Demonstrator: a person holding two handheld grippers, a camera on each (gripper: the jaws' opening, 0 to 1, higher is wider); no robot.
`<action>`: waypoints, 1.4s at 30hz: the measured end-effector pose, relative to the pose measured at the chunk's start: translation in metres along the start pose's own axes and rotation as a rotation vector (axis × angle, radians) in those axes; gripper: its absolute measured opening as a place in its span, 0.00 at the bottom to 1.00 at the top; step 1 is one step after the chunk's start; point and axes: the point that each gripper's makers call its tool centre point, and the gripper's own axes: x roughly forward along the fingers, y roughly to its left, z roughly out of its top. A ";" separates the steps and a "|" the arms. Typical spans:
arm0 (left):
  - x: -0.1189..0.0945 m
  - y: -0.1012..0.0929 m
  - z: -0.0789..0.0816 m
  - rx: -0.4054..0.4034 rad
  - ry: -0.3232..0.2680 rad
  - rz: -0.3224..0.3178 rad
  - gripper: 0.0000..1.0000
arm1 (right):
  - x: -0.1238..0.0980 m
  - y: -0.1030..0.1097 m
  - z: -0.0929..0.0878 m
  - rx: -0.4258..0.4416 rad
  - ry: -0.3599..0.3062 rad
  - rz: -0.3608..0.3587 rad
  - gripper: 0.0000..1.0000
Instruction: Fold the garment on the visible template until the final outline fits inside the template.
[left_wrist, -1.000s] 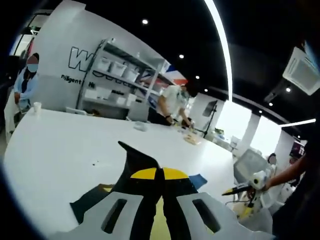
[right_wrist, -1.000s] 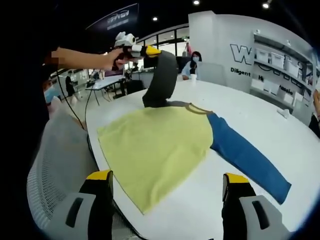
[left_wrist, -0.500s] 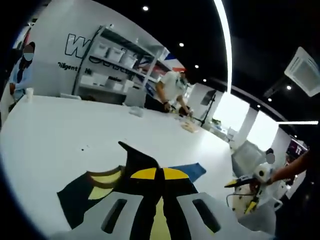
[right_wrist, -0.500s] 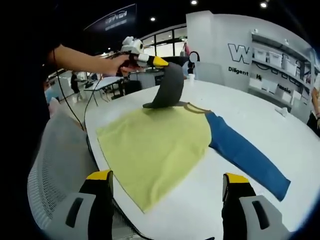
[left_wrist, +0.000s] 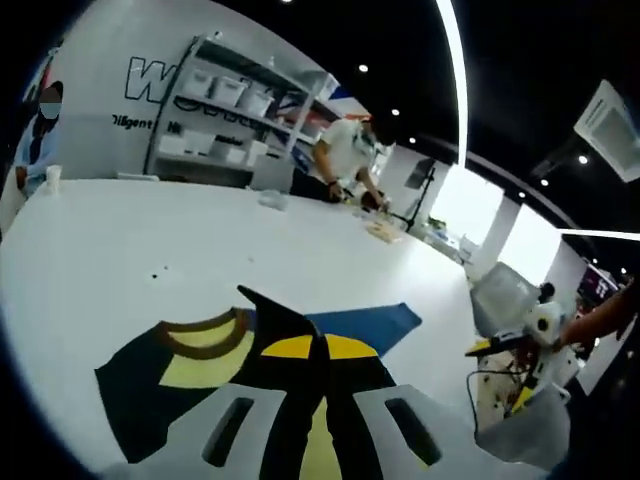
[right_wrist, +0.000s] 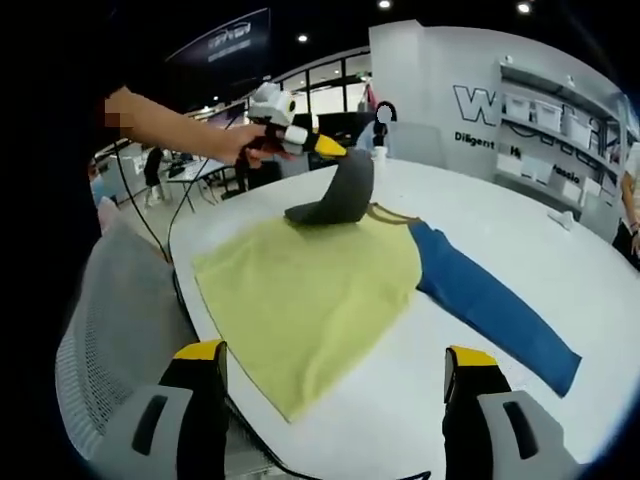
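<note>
Right gripper view: a shirt (right_wrist: 320, 290) lies flat on a white table (right_wrist: 480, 210), its yellow body near the table's edge and its blue sleeve (right_wrist: 490, 305) stretched out flat to the right. The right gripper (right_wrist: 335, 365) hangs above the near edge with its 2 jaws spread wide and nothing between them. At the far side, the left gripper (right_wrist: 335, 150), held in a hand (right_wrist: 245, 143), is clamped on the shirt's dark sleeve (right_wrist: 340, 195) and holds it up off the table in an arc.

Left gripper view: the 2 jaws meet on that dark cloth. Beyond them lie the brown-edged collar (left_wrist: 200, 330) and the blue sleeve. Shelves (left_wrist: 235, 115) and a person (left_wrist: 345, 165) stand beyond the table's far side. A mesh chair (right_wrist: 110, 330) sits at the near edge.
</note>
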 end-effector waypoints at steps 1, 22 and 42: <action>0.003 -0.002 -0.003 0.004 0.007 0.000 0.01 | 0.000 0.000 0.000 0.001 0.000 0.000 0.88; 0.042 -0.008 -0.046 0.069 0.113 0.034 0.01 | -0.001 -0.001 -0.009 0.017 0.007 -0.001 0.88; 0.065 -0.009 -0.041 0.130 0.062 0.124 0.00 | -0.002 -0.005 -0.013 0.034 0.005 -0.012 0.88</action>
